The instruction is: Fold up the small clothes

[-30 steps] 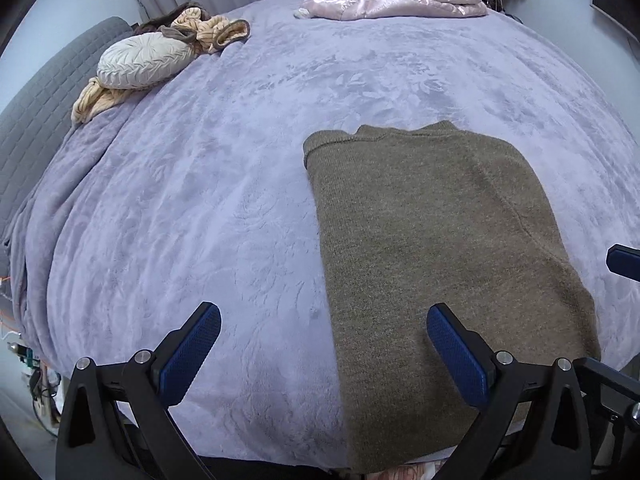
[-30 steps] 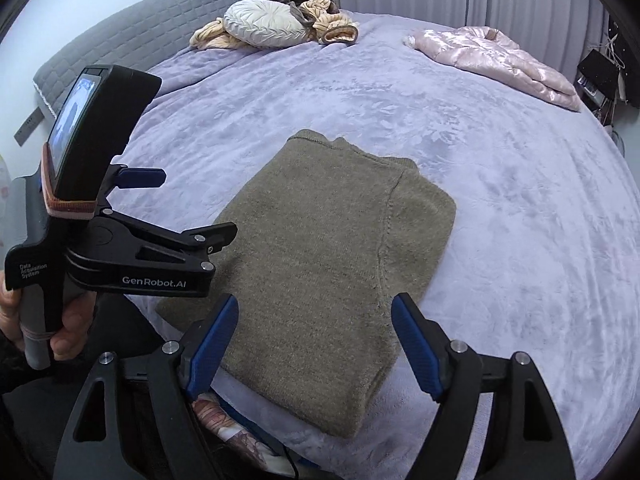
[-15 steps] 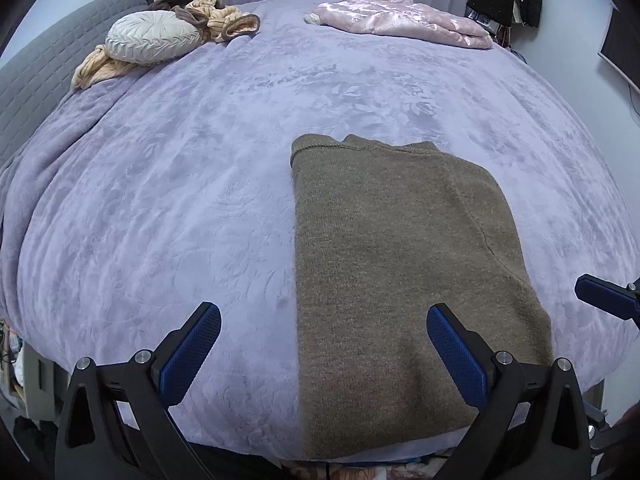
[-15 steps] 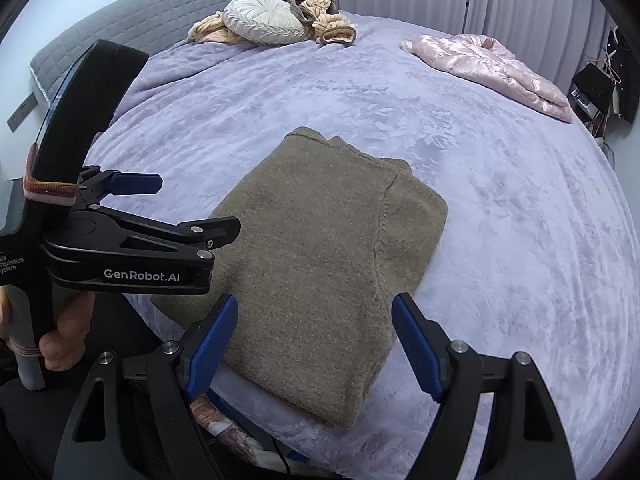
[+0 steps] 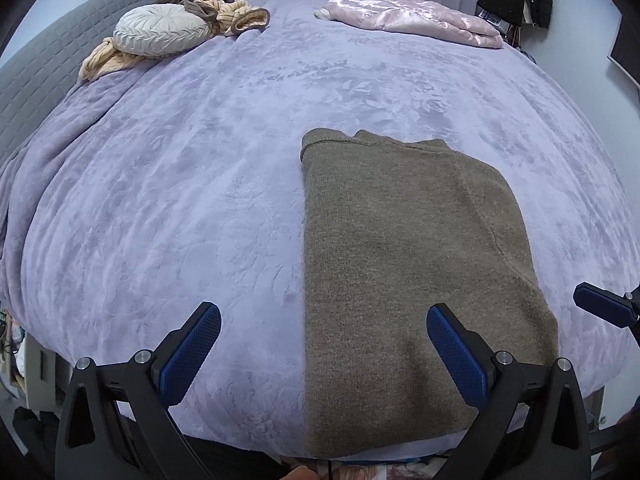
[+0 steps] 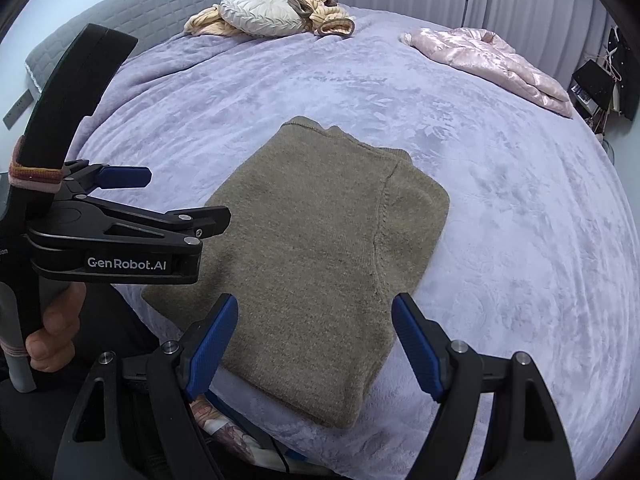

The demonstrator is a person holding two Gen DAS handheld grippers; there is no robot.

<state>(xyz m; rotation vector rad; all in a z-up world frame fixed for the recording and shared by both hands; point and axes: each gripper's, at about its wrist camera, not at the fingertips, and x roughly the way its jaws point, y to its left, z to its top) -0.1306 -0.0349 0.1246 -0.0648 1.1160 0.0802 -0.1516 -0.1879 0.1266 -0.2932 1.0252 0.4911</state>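
Both the left gripper (image 5: 323, 344) and right gripper (image 6: 314, 336) are held spread and empty over the near end of the part-folded brown sweater (image 5: 404, 264) on the bed (image 5: 200, 152), seemingly readied for the next fold.

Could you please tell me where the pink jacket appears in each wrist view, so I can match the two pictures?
Left wrist: pink jacket at top, right of centre, on the bed's far edge.
Right wrist: pink jacket at upper right, beside the curtains.
Shared landmark: the round white cushion, upper left in both.

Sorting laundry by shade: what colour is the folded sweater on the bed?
Olive-brown, a plain knit with no pattern; the sweater shows best in the right wrist view.
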